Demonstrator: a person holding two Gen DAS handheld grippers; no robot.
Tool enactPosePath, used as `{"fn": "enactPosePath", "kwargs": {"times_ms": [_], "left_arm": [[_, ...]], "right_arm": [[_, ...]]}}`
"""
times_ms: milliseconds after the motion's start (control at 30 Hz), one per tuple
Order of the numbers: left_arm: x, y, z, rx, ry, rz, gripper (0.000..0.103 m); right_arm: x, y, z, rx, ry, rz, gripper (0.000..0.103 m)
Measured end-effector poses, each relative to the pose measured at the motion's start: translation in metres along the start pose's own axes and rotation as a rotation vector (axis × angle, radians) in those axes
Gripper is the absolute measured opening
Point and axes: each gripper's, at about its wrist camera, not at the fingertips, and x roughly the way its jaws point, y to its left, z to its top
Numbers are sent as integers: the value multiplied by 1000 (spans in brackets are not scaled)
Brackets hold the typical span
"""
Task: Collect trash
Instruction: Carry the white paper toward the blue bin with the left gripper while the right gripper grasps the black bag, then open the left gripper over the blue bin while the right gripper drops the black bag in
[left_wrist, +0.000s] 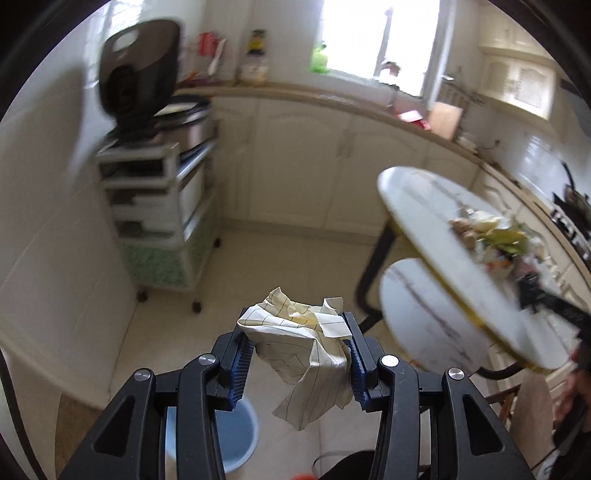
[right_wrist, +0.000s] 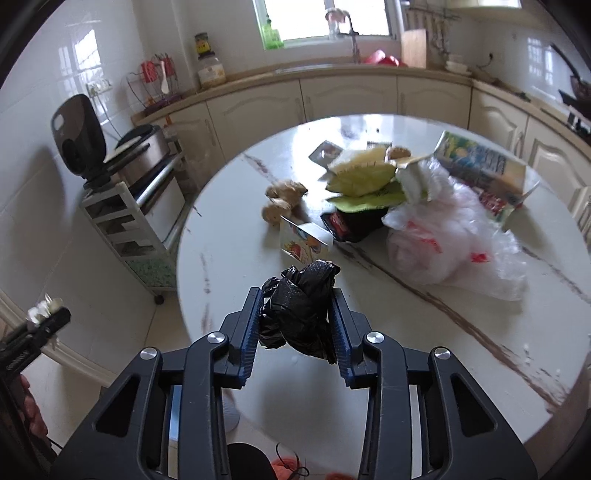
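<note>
My left gripper (left_wrist: 295, 350) is shut on a crumpled sheet of lined yellow paper (left_wrist: 306, 350), held in the air above the kitchen floor, left of the round marble table (left_wrist: 424, 206). A blue bin (left_wrist: 236, 439) stands on the floor just below, partly hidden by the gripper. My right gripper (right_wrist: 297, 325) is shut on a crumpled black plastic bag (right_wrist: 299, 314) over the near part of the table (right_wrist: 229, 236). More trash lies beyond it: a small printed carton (right_wrist: 304, 243), ginger pieces (right_wrist: 282, 201), green peel (right_wrist: 362, 181), a white plastic bag (right_wrist: 450, 236).
A white wheeled cart (left_wrist: 159, 206) with a dark appliance (left_wrist: 138, 77) on top stands against the left wall. Cream cabinets (left_wrist: 314, 158) and a counter run under the window. A lower round shelf (left_wrist: 436, 317) sits beneath the tabletop. The left gripper with the paper (right_wrist: 40, 317) shows at the left edge.
</note>
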Motion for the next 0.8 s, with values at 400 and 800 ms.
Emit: {"fn": "enactPosePath", "kwargs": {"times_ms": [400,800], "left_arm": [[45,102,-74,-254,262,133,43],[98,170,-75,-441,423,173,65]], "right_arm": [[24,188,-30,-406,98,406,34],[126,297,-103,-555,368,483,34]]}}
